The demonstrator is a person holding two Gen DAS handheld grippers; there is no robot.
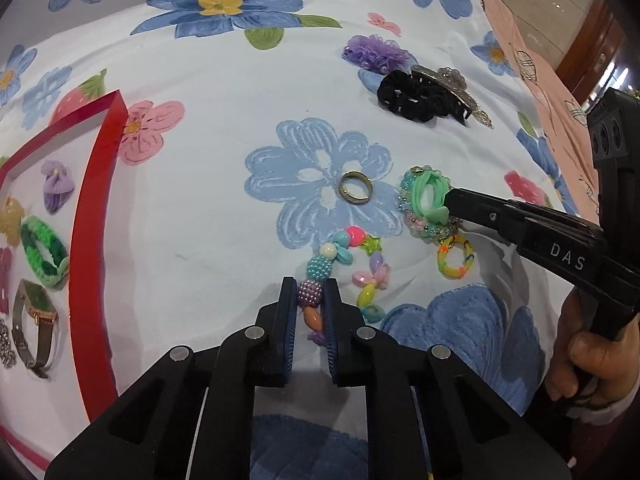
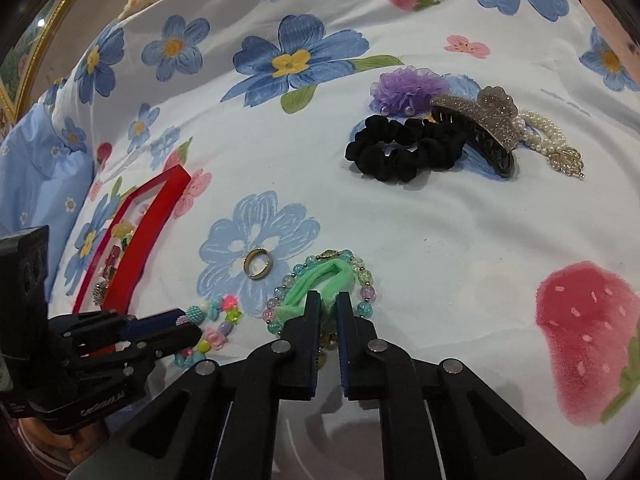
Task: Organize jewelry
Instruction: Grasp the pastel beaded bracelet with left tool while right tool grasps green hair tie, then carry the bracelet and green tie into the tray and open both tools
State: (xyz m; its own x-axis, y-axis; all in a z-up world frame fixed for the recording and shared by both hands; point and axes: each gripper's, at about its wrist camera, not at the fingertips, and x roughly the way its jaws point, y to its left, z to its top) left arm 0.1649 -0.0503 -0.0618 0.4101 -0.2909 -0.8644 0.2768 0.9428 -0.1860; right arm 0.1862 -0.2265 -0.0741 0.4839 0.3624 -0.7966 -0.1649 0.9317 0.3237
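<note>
Grippers first: my left hand-held gripper [image 1: 310, 300] has its fingers closed onto the purple pearl bead of the colourful bead bracelet [image 1: 348, 272], which lies flat on the flowered bedsheet [image 1: 224, 184]. My right hand-held gripper [image 2: 329, 304] is pinched on the green hair tie [image 2: 320, 286], which lies on top of the pastel crystal bracelet [image 2: 362, 276]; I judge the grip is on the tie alone, so the two can be separated. Both holds sit low at the near edge of each piece, probably so each will hang free when raised. The red tray [image 1: 94, 216] lies to the left and already holds a watch [image 1: 34, 320], a green braided band [image 1: 42, 250] and a purple flower clip [image 1: 56, 186], so I take it as the destination. A gold ring [image 1: 356, 187] and a small rainbow loop [image 1: 456, 258] lie loose nearby; a black scrunchie [image 2: 400, 152] sits well apart.
</note>
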